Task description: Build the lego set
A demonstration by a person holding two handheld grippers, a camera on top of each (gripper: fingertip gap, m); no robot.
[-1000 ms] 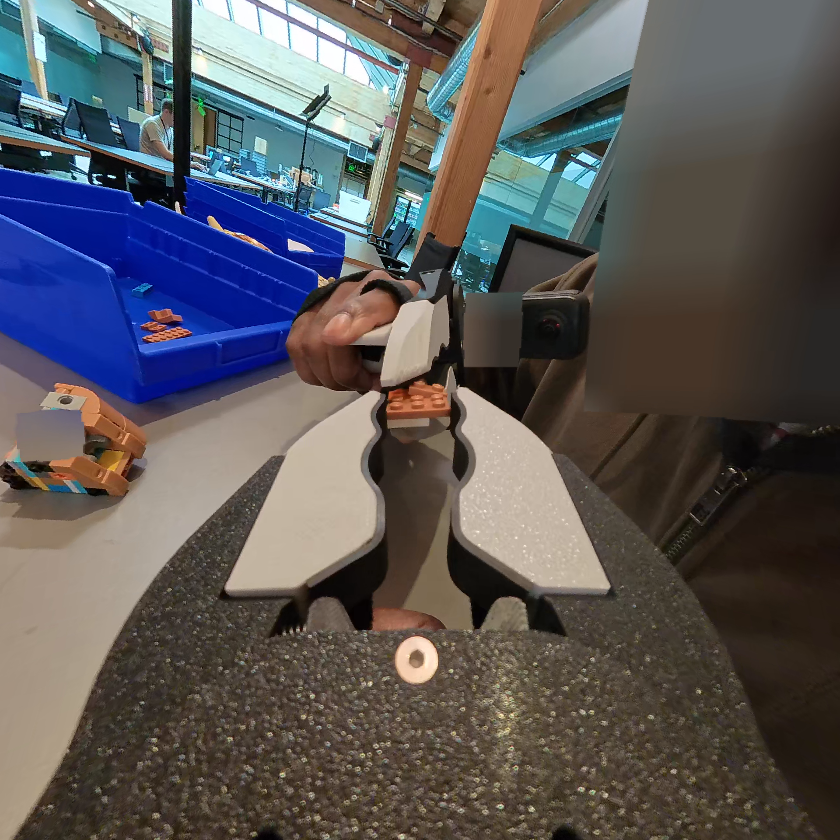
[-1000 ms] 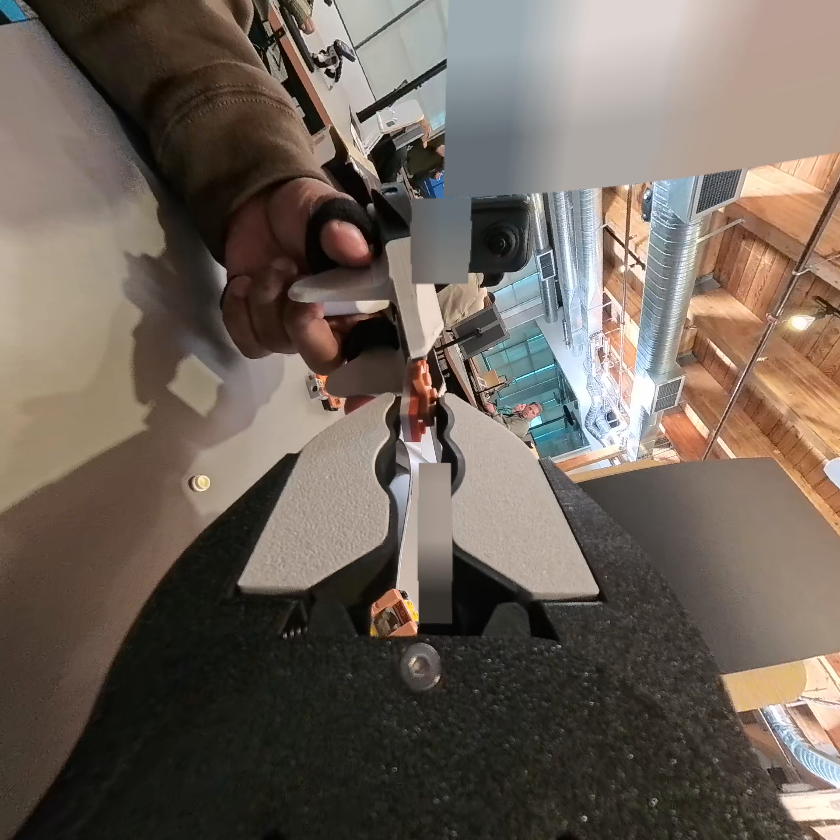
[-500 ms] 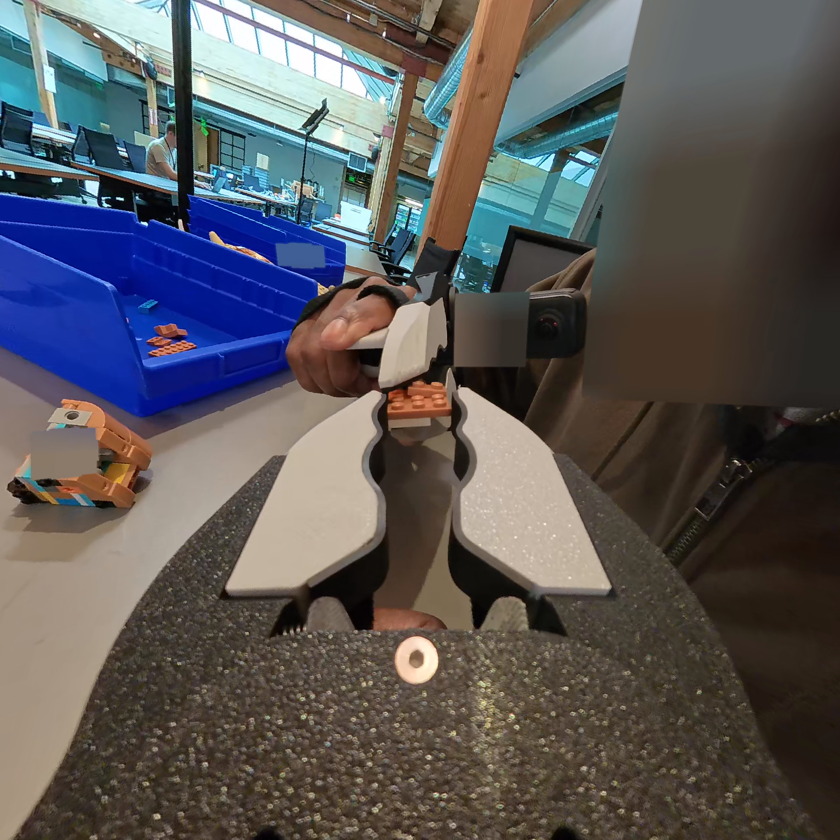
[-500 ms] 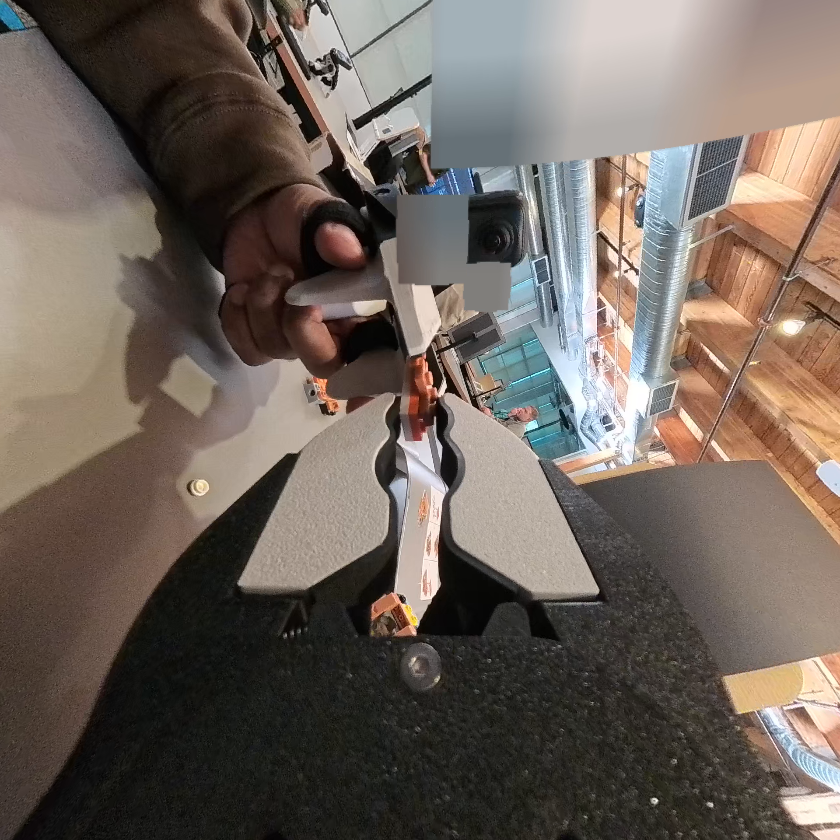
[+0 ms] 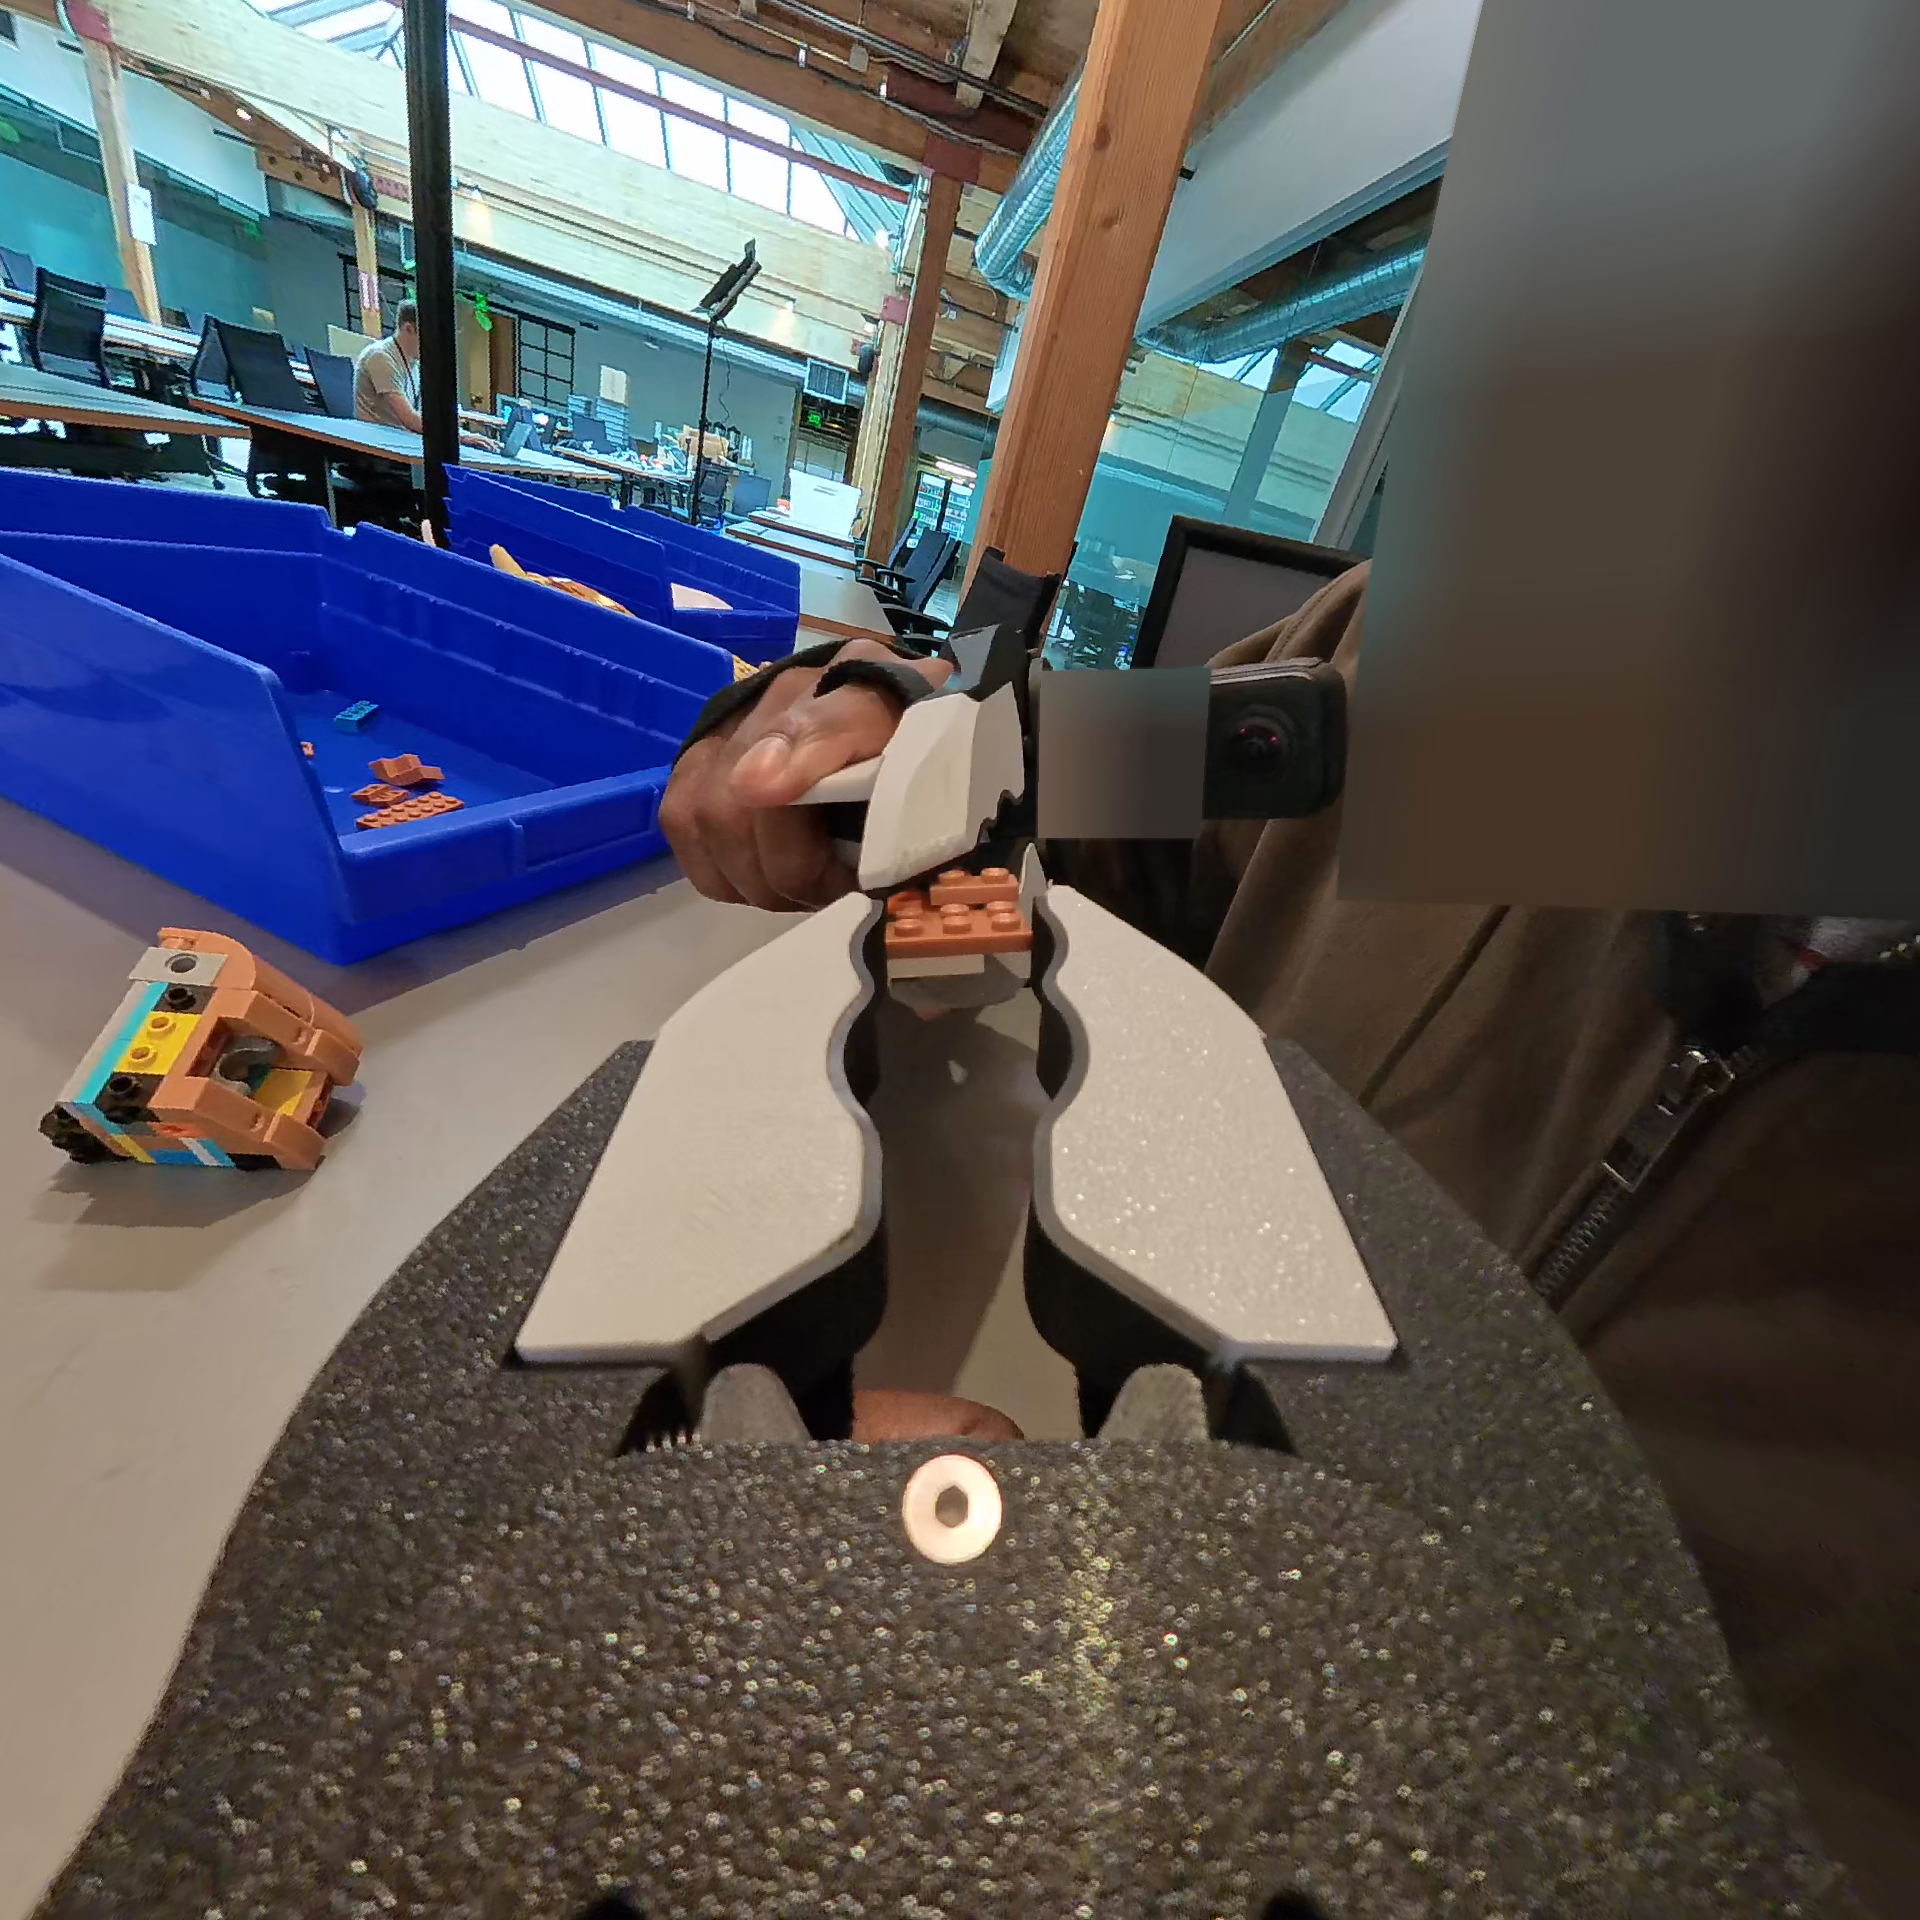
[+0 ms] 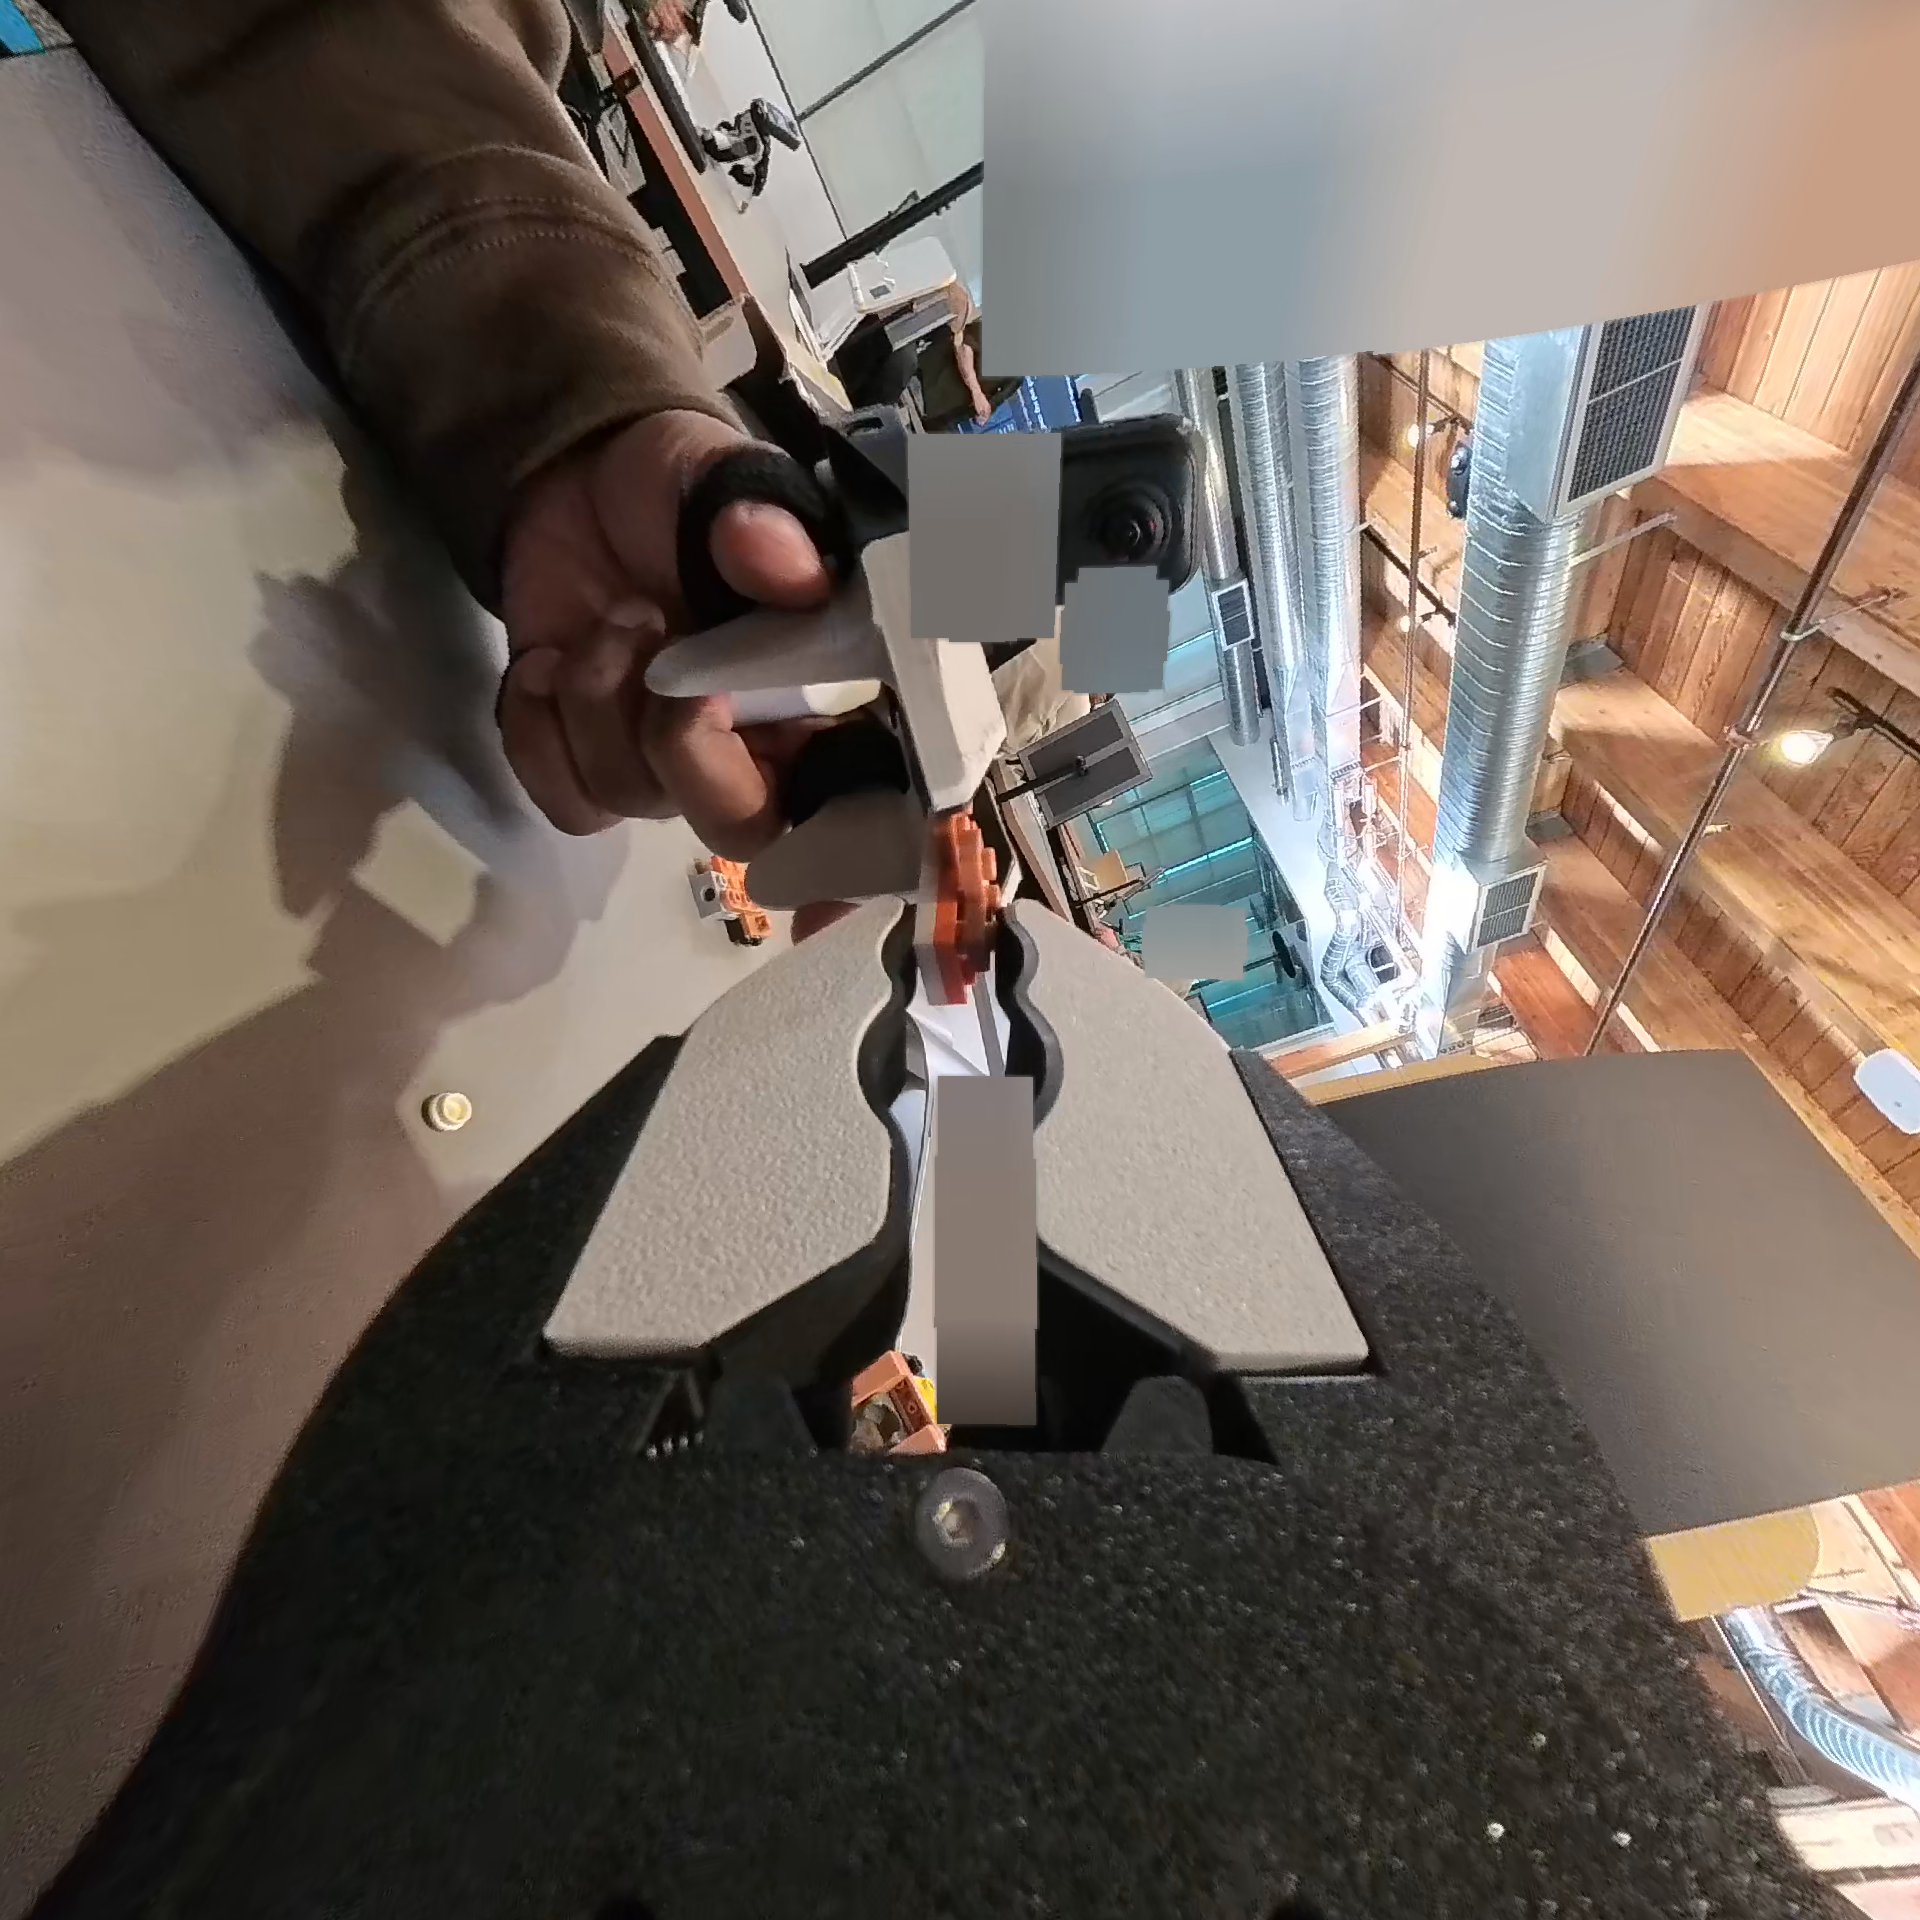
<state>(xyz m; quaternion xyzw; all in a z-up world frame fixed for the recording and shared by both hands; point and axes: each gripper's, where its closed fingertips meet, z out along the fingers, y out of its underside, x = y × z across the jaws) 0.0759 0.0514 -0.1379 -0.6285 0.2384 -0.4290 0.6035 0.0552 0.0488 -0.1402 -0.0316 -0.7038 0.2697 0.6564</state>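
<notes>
In the left wrist view my left gripper (image 5: 958, 928) is shut on a brown-orange studded plate (image 5: 961, 923) with a grey piece under it, held above the table. My right gripper (image 5: 971, 868) comes down from above, shut on a small orange plate (image 5: 974, 886) that sits on the far row of the larger plate. In the right wrist view my right gripper (image 6: 958, 928) pinches these orange pieces (image 6: 961, 894) edge-on, and the left gripper's fingers (image 6: 831, 868) meet them from the other side. A partly built orange, yellow and teal model (image 5: 197, 1049) lies on the grey table (image 5: 156, 1351).
Blue bins (image 5: 468, 862) stand at the back left, the nearest with loose orange plates (image 5: 407, 805). The person's brown jacket (image 5: 1507, 1039) fills the right. A small round beige piece (image 6: 447, 1110) lies on the table, and a dark panel (image 6: 1558, 1278) is at right. Left and right tips are no more than a few centimetres apart.
The small orange plate now shows on top of the larger plate under the right gripper's tips. Both grippers stay shut and have barely moved.
</notes>
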